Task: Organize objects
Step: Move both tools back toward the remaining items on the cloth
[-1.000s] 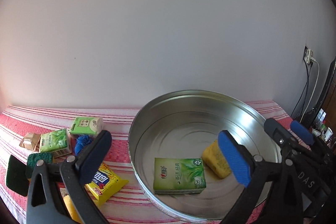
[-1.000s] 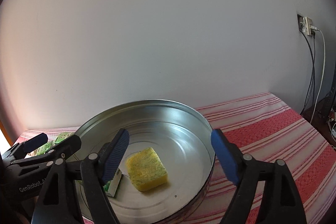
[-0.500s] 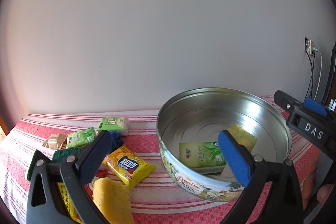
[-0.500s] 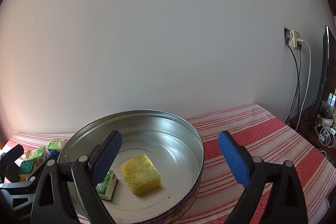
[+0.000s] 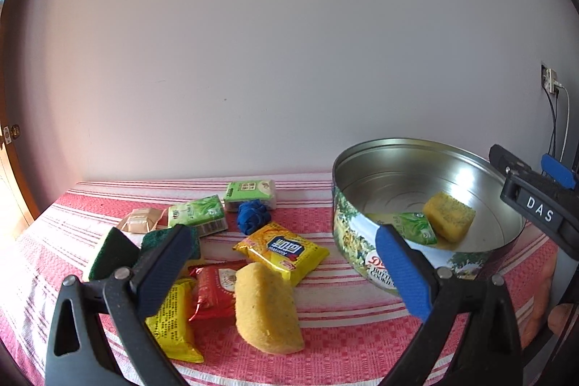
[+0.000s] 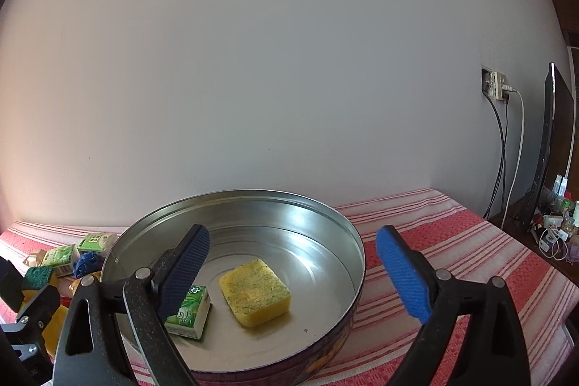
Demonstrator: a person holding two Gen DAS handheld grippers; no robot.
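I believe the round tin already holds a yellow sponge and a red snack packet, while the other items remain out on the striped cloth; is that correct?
Not quite. Beside the yellow sponge in the round tin lies a green tissue pack, not a red packet, as the right wrist view shows. The red snack packet is out on the striped cloth with the other items.

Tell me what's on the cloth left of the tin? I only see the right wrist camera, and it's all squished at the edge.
Observer: A yellow snack packet lies nearest the tin.
Operator: Anything red?
Observer: Yes, a red packet, right beside a yellow sponge lying on the cloth.
Operator: Is the other gripper holding something?
Observer: No, the left gripper is open, with nothing held.
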